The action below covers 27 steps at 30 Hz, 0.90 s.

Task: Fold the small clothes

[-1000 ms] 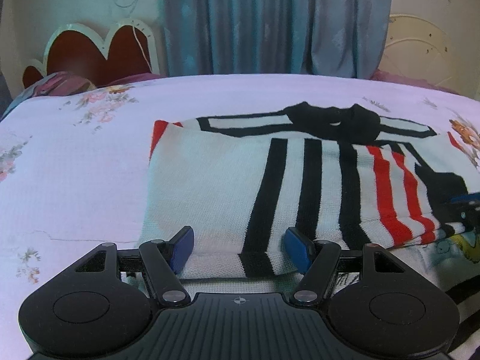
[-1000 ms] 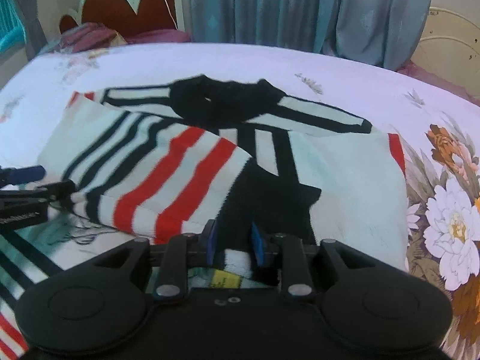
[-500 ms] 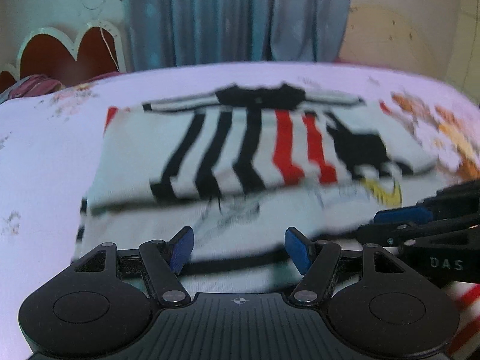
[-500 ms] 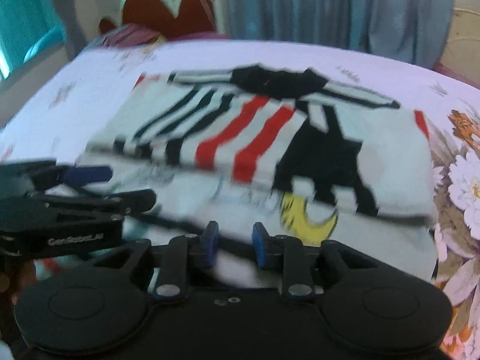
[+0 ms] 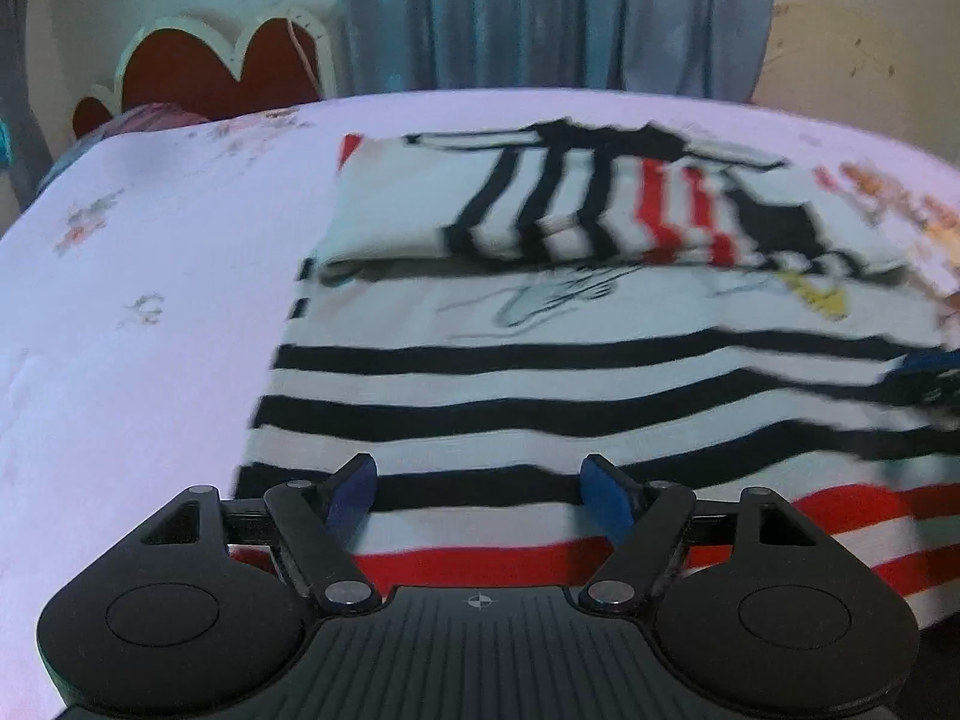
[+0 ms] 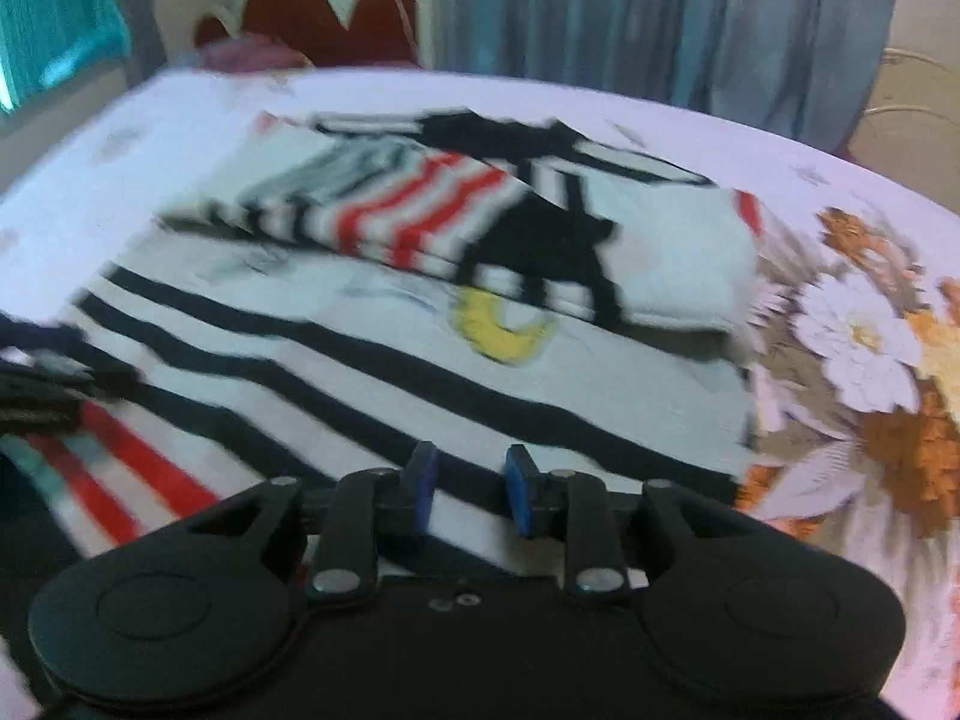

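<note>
I judge the sleeves are folded in and the hem-to-collar fold is next: the striped sweater [image 5: 600, 360] lies flat on the bed [image 5: 150, 300]. My left gripper [image 5: 477, 492] hovers wide open over the hem, holding nothing; my right gripper [image 6: 468, 489] hovers low, narrowly parted, empty.

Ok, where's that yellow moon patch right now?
In the right wrist view the yellow moon patch sits centre frame on the sweater, just below the folded sleeves.

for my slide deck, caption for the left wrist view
Open left tongs above the half-folded striped sweater on the floral bedsheet.
</note>
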{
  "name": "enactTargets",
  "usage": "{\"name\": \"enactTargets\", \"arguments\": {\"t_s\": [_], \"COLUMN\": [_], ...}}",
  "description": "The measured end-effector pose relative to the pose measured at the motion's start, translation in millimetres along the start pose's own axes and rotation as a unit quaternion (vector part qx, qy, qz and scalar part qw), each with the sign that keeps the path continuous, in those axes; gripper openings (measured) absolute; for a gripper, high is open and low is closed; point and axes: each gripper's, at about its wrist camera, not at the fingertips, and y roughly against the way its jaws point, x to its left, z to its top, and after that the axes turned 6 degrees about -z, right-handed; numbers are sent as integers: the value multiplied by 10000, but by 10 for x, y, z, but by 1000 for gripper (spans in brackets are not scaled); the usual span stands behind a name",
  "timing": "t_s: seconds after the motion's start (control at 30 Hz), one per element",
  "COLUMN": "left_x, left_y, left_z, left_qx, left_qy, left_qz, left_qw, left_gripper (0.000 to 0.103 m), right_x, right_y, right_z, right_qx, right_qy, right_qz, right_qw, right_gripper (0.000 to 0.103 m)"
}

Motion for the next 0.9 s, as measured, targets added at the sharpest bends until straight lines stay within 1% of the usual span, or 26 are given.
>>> {"name": "enactTargets", "arguments": {"t_s": [0.07,0.13,0.2,0.27,0.3,0.4,0.53,0.63,0.73,0.83,0.9], "left_x": [-141,-271,-344,-326,-254,-68,92,131,147,189,232], "left_y": [68,80,73,59,62,154,288,344,414,498,550], "left_z": [-4,-19,-58,-150,-214,-324,-436,-471,-495,-525,-546], "left_qx": [-66,-58,15,155,179,116,87,107,121,99,110], "left_qy": [-159,-343,-486,-630,-628,-567,-487,-471,-464,-419,-360], "left_qz": [-203,-375,-472,-448,-484,-573,-633,-644,-651,-659,-647], "left_qw": [9996,9987,9977,9969,9967,9967,9968,9968,9967,9969,9972], "left_gripper": [74,74,74,74,74,74,74,74,74,74,75], "right_x": [119,289,459,560,571,514,367,361,440,567,660], "right_y": [56,79,99,83,78,158,291,409,534,679,719], "right_z": [12,-5,-58,-130,-186,-346,-505,-603,-665,-695,-734], "right_qx": [-41,26,52,176,238,248,348,390,326,137,175], "right_qy": [-36,-70,69,184,182,146,-157,-349,-561,-797,-804], "right_qz": [184,430,457,360,256,-154,-591,-808,-855,-690,-652], "right_qw": [9998,9990,9989,9990,9992,9995,9975,9954,9942,9943,9945], "right_gripper": [27,25,25,24,24,24,24,26,29,31,31]}}
